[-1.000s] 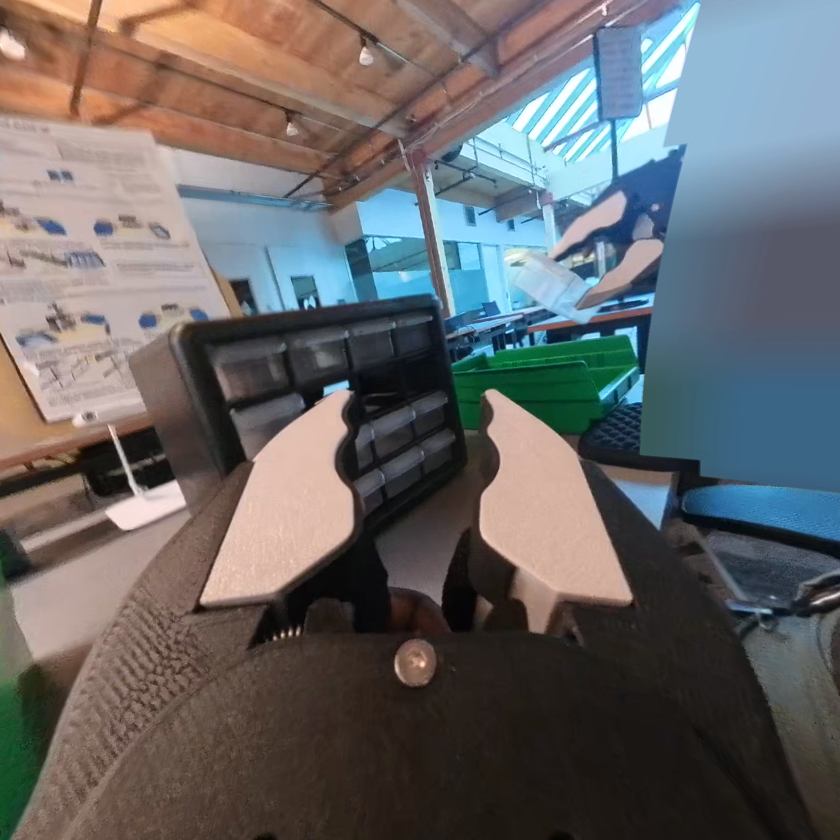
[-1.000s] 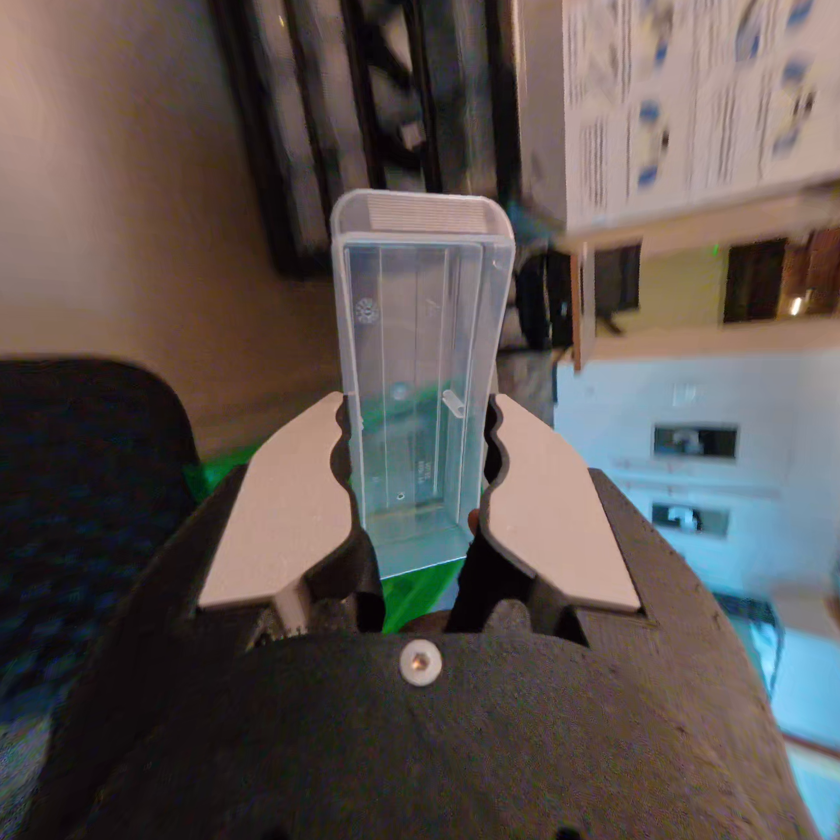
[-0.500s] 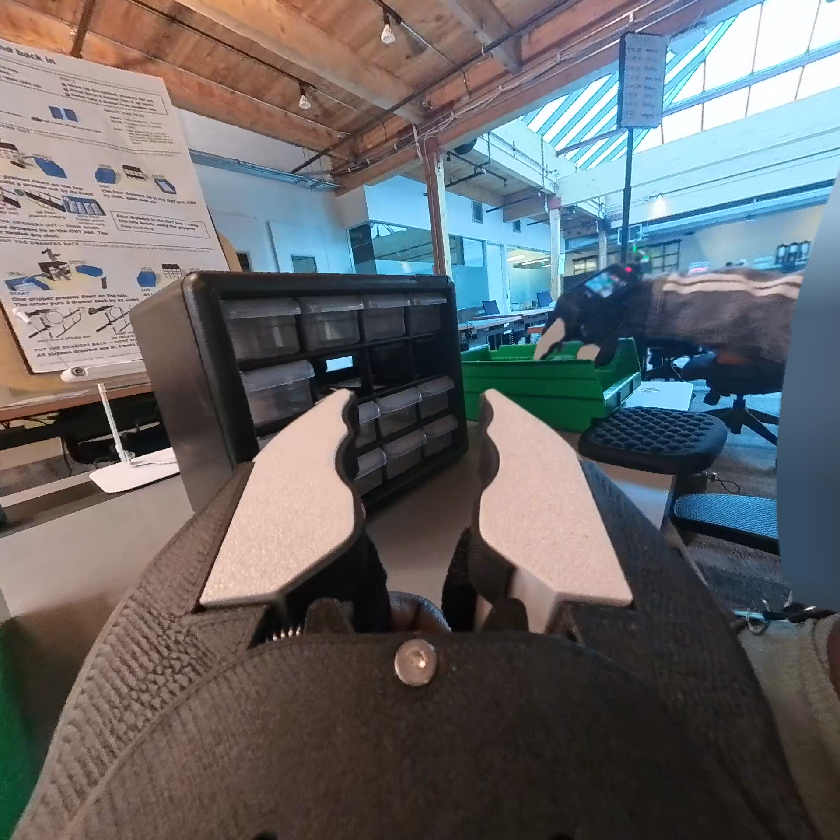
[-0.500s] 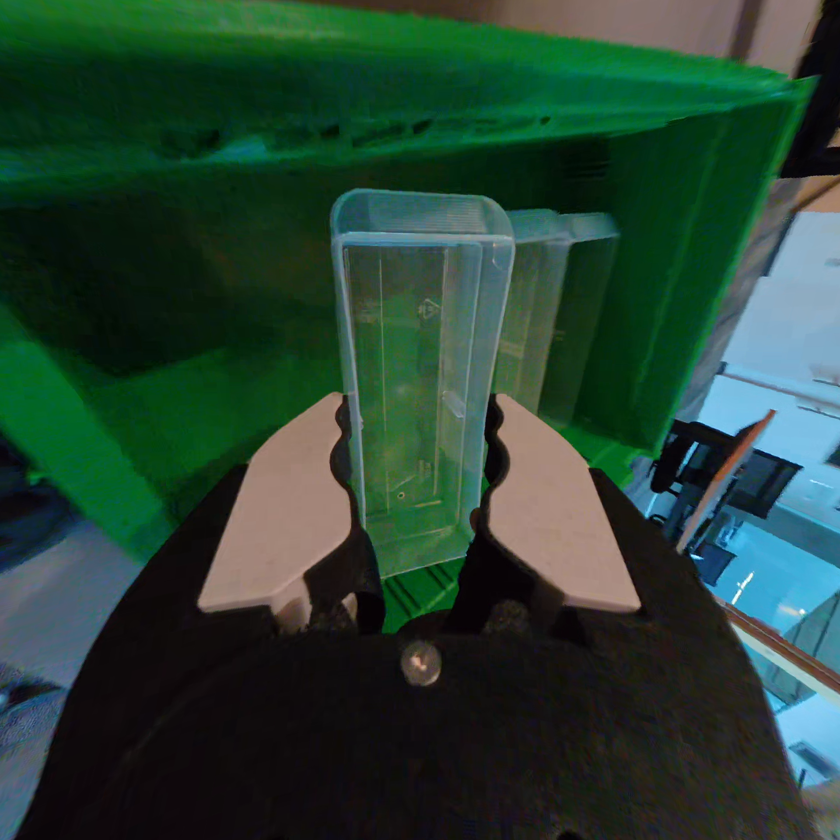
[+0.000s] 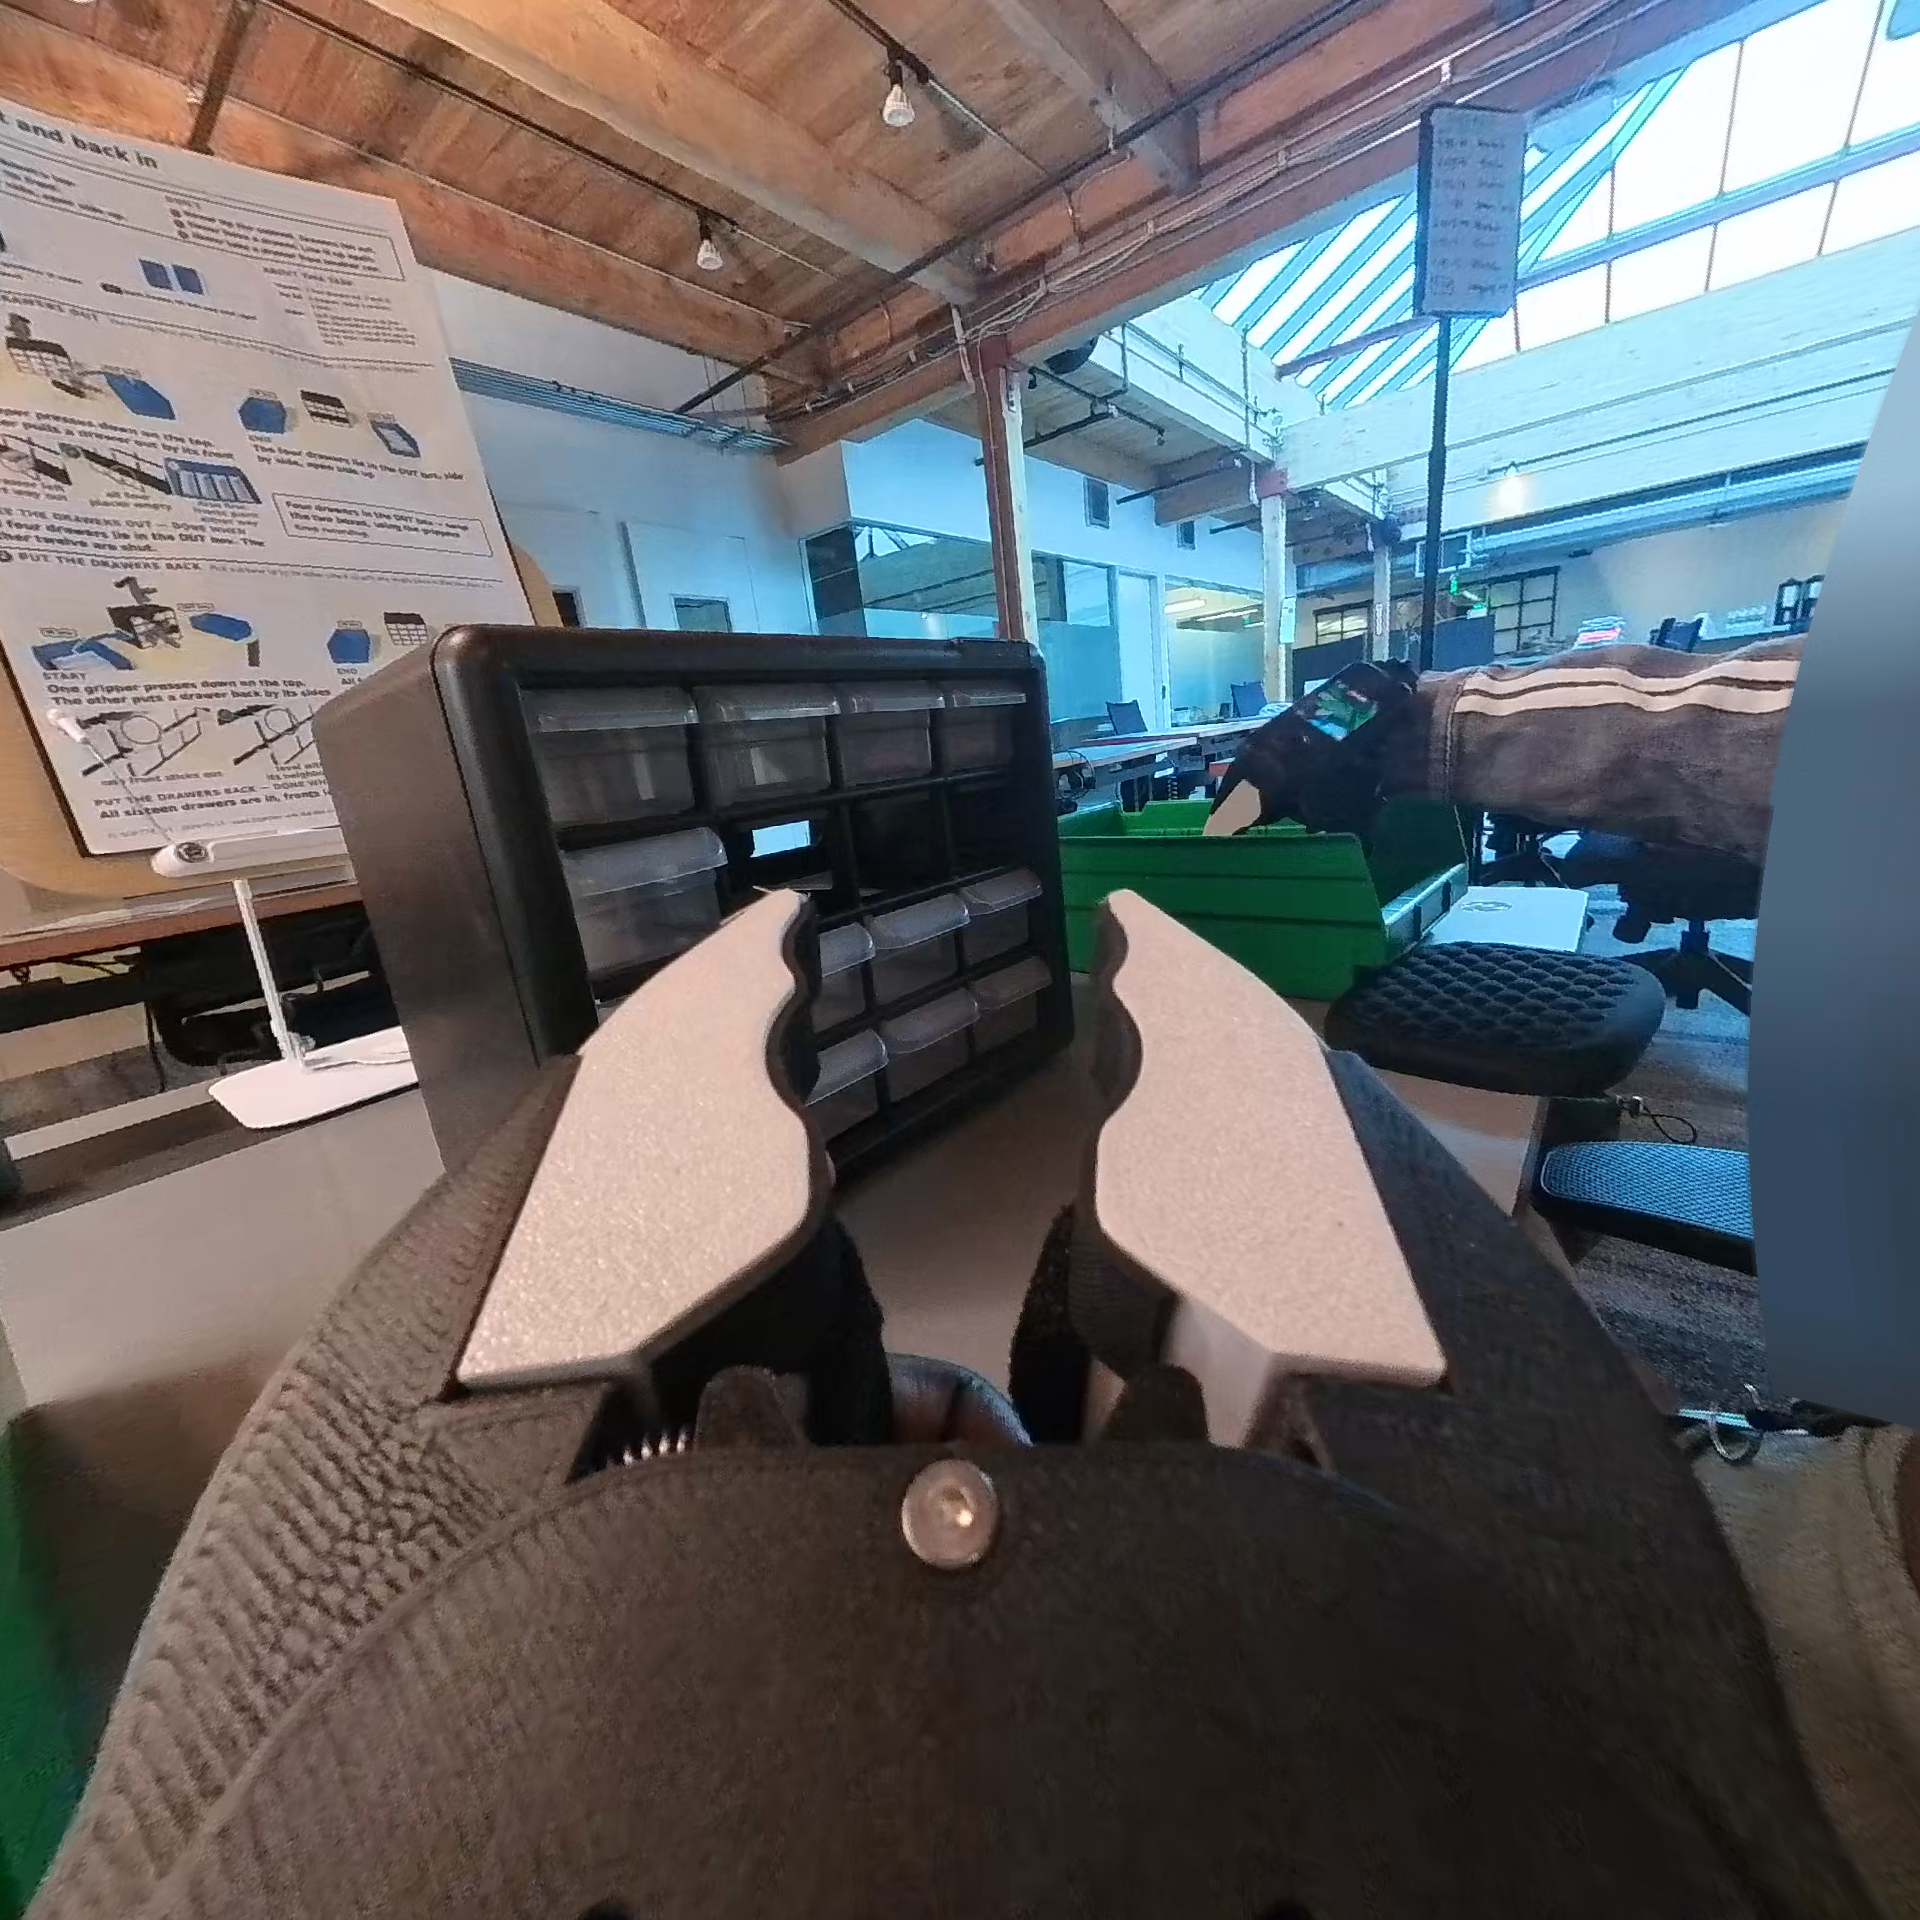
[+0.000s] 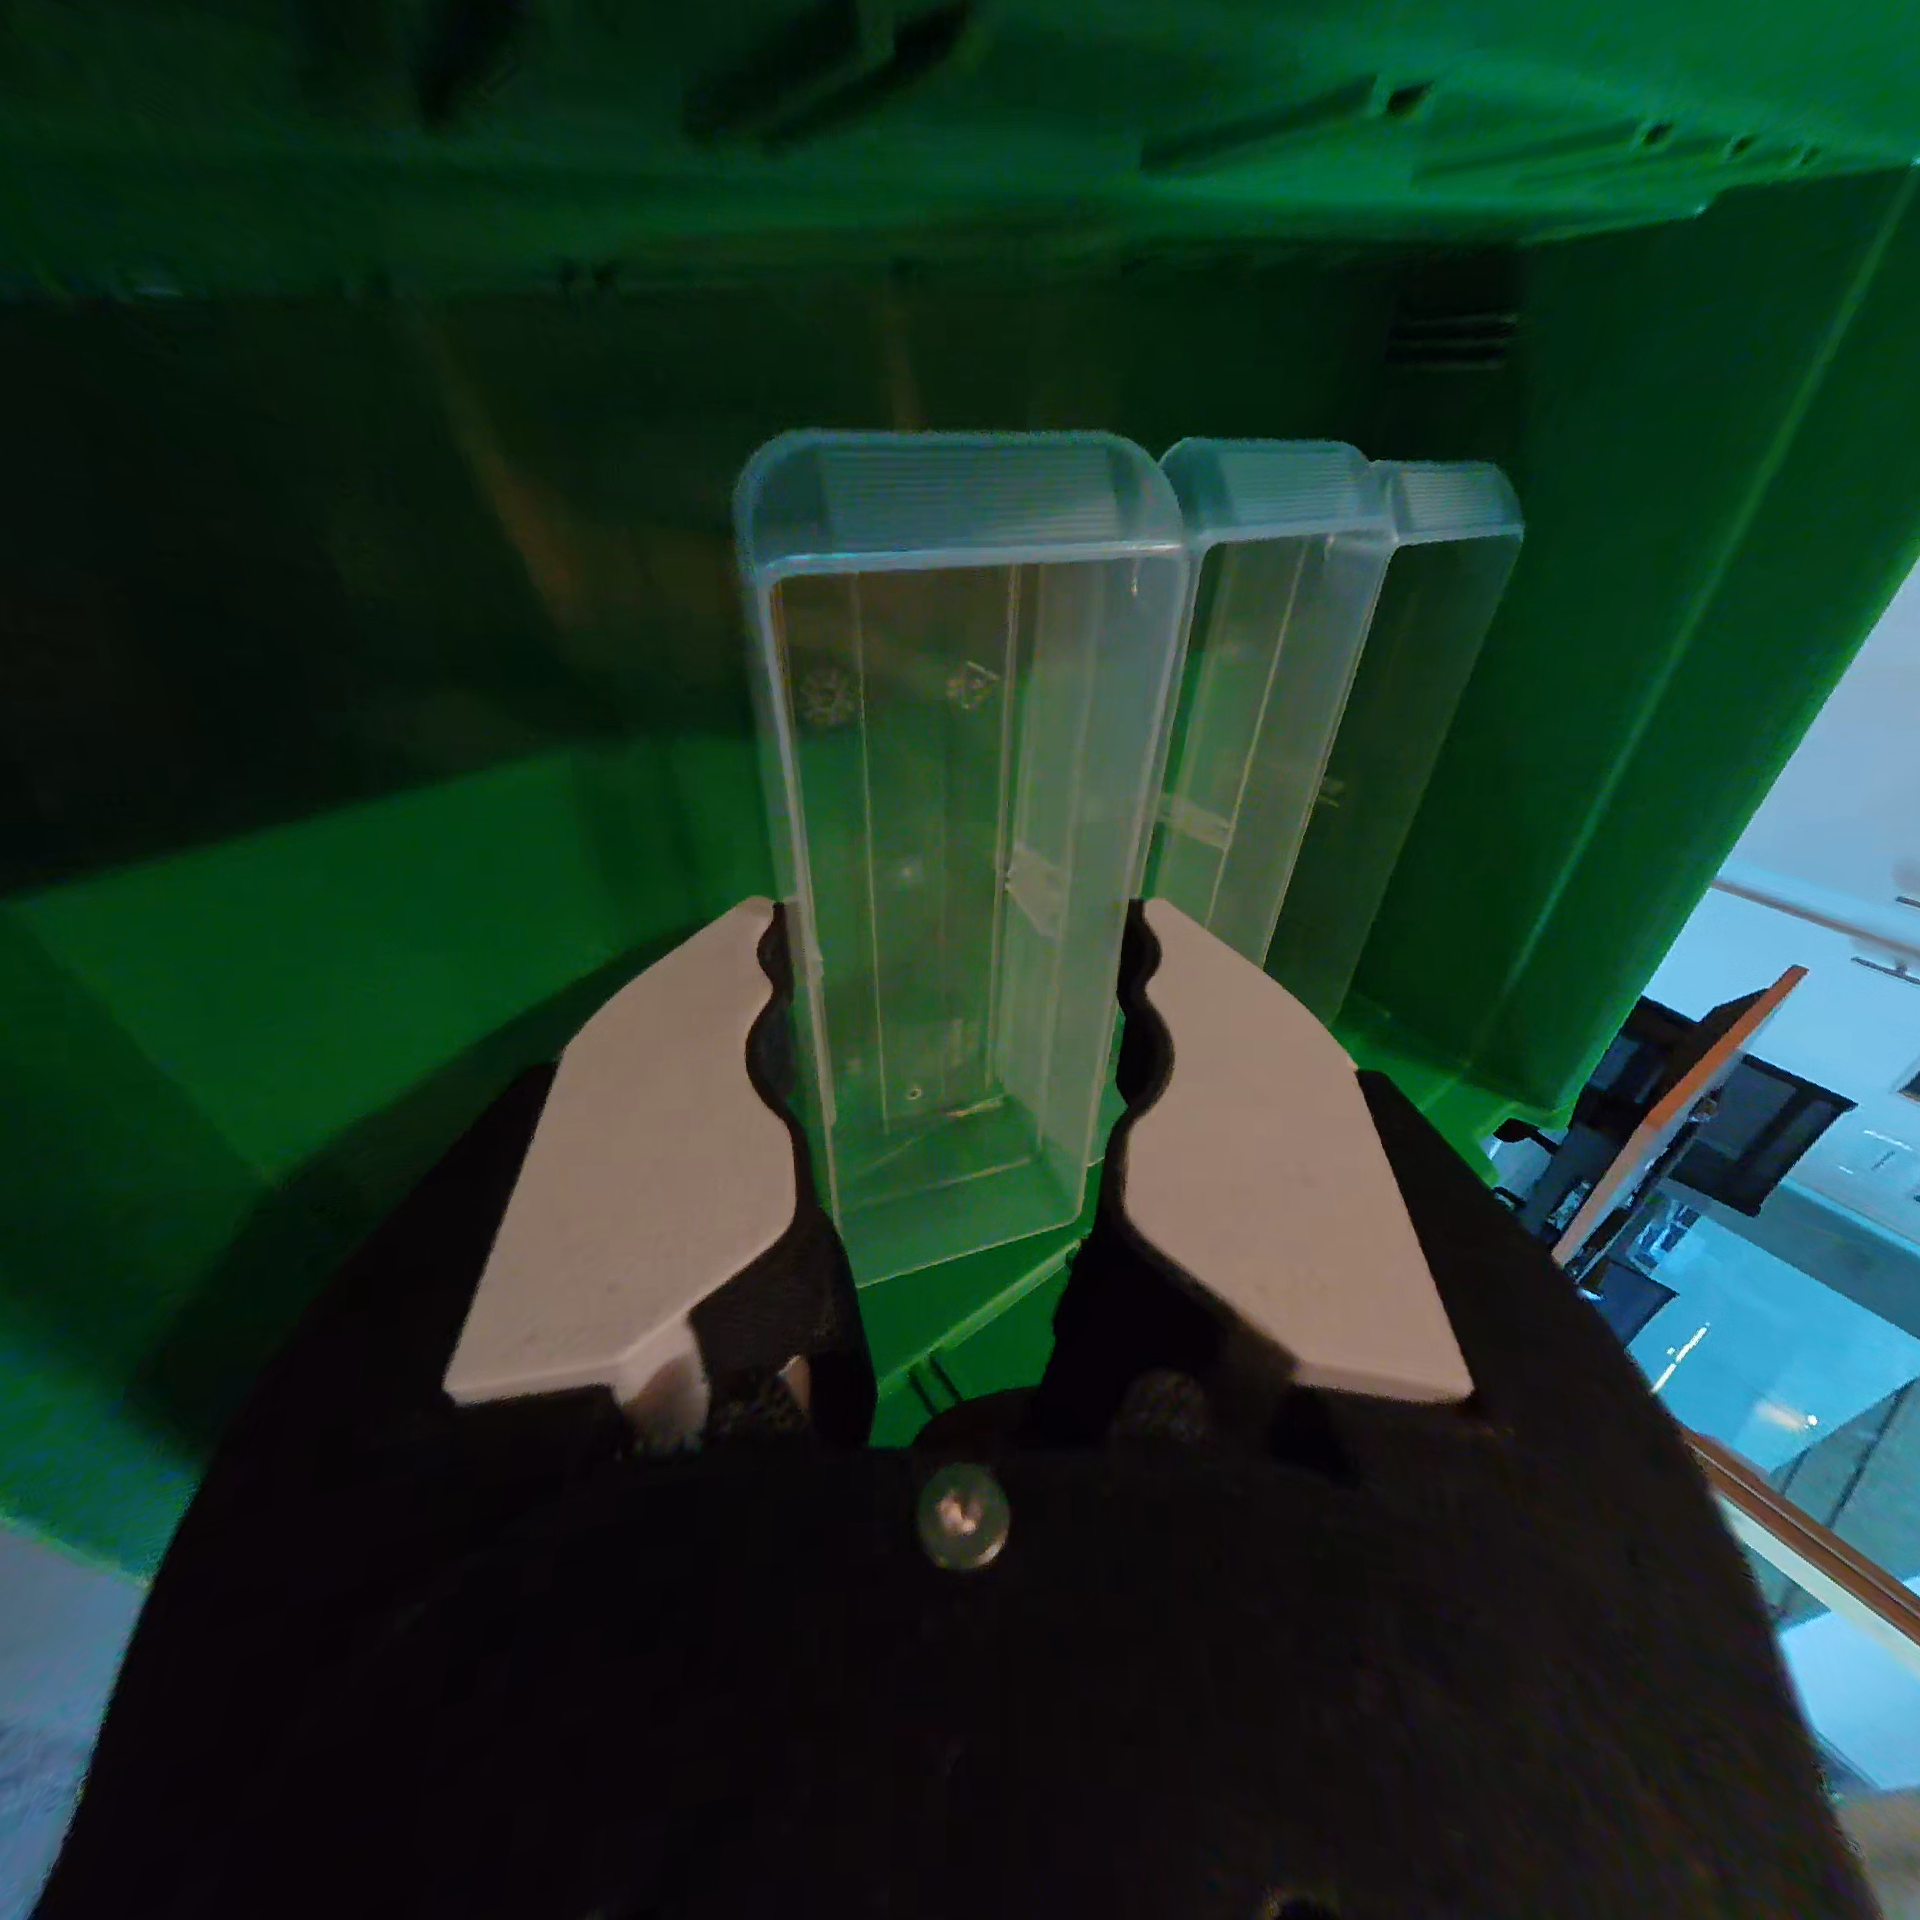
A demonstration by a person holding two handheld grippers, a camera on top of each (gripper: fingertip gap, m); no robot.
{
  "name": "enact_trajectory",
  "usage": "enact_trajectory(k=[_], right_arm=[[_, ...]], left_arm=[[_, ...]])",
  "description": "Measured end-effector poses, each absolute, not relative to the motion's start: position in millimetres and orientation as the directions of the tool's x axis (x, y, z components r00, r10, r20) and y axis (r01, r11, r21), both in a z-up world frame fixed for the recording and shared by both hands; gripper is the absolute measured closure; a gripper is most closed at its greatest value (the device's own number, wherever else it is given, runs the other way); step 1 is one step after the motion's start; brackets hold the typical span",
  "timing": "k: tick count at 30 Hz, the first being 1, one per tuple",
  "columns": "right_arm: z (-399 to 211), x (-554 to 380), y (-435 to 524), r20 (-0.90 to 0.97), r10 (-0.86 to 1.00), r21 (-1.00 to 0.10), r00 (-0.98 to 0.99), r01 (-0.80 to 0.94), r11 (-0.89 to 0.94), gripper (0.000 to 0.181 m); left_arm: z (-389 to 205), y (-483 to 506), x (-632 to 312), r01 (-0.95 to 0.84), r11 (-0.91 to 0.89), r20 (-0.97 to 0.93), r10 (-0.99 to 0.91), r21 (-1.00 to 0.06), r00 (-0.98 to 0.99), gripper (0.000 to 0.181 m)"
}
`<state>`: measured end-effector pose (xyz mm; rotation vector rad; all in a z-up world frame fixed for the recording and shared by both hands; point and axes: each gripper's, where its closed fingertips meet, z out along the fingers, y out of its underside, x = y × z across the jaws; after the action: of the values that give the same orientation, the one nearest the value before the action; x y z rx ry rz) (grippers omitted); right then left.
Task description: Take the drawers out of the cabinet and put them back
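- Cabinet [image 5: 727, 873]: black small-parts cabinet on a grey table [image 5: 208, 1247], four rows of clear drawers. Three slots in the second row stand vacant; that row's leftmost slot and the other rows are filled.
- Left gripper [image 5: 951, 925]: empty, tongs apart, held in front of the cabinet and clear of it. Nothing lies between its fingers.
- Right gripper [image 6: 956, 914]: tongs clamped on a clear plastic drawer [image 6: 956, 831], gripped by its long sides, open side towards the camera. In the left wrist view it appears farther off, reaching over the bin's rim.
- Green bin [image 6: 416, 935]: stands on the table just beside the cabinet. Holds two more clear drawers [image 6: 1278, 727] side by side; the held drawer is just beside them, perhaps touching.
- Step in hand, as judged: removal phase, third drawer being set into the bin next to the other two. Whether its bottom already rests on the bin floor cannot be told.
- Next move calls for: settling the drawer flat beside its neighbours, then parting the tongs and lifting clear without tipping the row.
- Background: instruction poster [image 5: 208, 468] on a stand, office chairs [image 5: 1496, 1008].
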<state>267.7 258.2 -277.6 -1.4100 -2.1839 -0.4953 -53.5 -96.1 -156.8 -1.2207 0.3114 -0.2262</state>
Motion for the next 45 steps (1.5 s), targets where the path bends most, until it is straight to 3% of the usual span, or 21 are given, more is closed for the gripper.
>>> enact_trajectory(k=[8,10,13,17,20,22,24,25,30,35,41,45], right_arm=[[-262.1,265.9,257.8,0.616,0.732,-0.043,-0.291,0.915,0.401,0.109],[-251.2,260.9,256.7,0.635,0.735,-0.106,-0.239,0.915,0.390,0.111],[-217.8,232.8,236.4,0.621,0.781,-0.373,-0.074,0.848,0.377,0.111],[-149.3,187.6,186.9,0.475,0.874,-0.757,0.104,0.554,0.346,0.098],[-103.5,161.3,157.2,0.316,0.933,-0.914,0.174,0.321,0.250,0.095],[-85.8,147.0,150.5,0.261,0.935,-0.945,0.242,0.260,0.196,0.120],[-77.8,130.3,141.2,0.247,0.935,-0.951,0.255,0.248,0.183,0.177],[-75.3,120.6,137.1,0.231,0.939,-0.955,0.257,0.247,0.167,0.181],[-69.0,72.2,139.8,0.198,0.936,-0.959,0.290,0.254,0.124,0.181],[-81.3,35.3,154.2,0.046,0.954,-0.957,0.296,0.287,-0.043,0.181],[-87.5,31.9,171.6,0.061,0.917,-0.961,0.395,0.272,-0.053,0.181],[-87.8,32.4,171.9,0.123,0.894,-0.962,0.431,0.273,0.001,0.181]], left_arm=[[-157.3,-95.7,-53.0,0.002,0.326,-0.114,-0.337,-0.945,0.935,0.131],[-157.6,-95.5,-53.0,0.000,0.326,-0.115,-0.335,-0.946,0.935,0.131],[-158.0,-95.1,-52.7,-0.003,0.323,-0.117,-0.333,-0.946,0.936,0.131],[-158.7,-94.4,-52.6,-0.008,0.320,-0.119,-0.329,-0.947,0.937,0.131],[-159.6,-93.4,-52.6,-0.011,0.314,-0.118,-0.325,-0.949,0.938,0.132],[-160.1,-92.8,-52.7,-0.013,0.310,-0.118,-0.324,-0.951,0.939,0.132],[-160.8,-92.1,-52.6,-0.015,0.306,-0.118,-0.321,-0.952,0.940,0.132],[-161.1,-91.7,-52.6,-0.016,0.303,-0.118,-0.320,-0.953,0.940,0.132],[-162.0,-90.9,-52.8,-0.020,0.298,-0.118,-0.314,-0.954,0.942,0.132],[-162.2,-91.0,-53.0,-0.022,0.298,-0.118,-0.308,-0.954,0.944,0.133],[-164.9,-85.5,-55.3,-0.037,0.264,-0.112,-0.277,-0.964,0.954,0.135],[-169.2,-63.7,-60.0,-0.225,0.163,-0.251,-0.160,-0.961,0.955,0.134]])
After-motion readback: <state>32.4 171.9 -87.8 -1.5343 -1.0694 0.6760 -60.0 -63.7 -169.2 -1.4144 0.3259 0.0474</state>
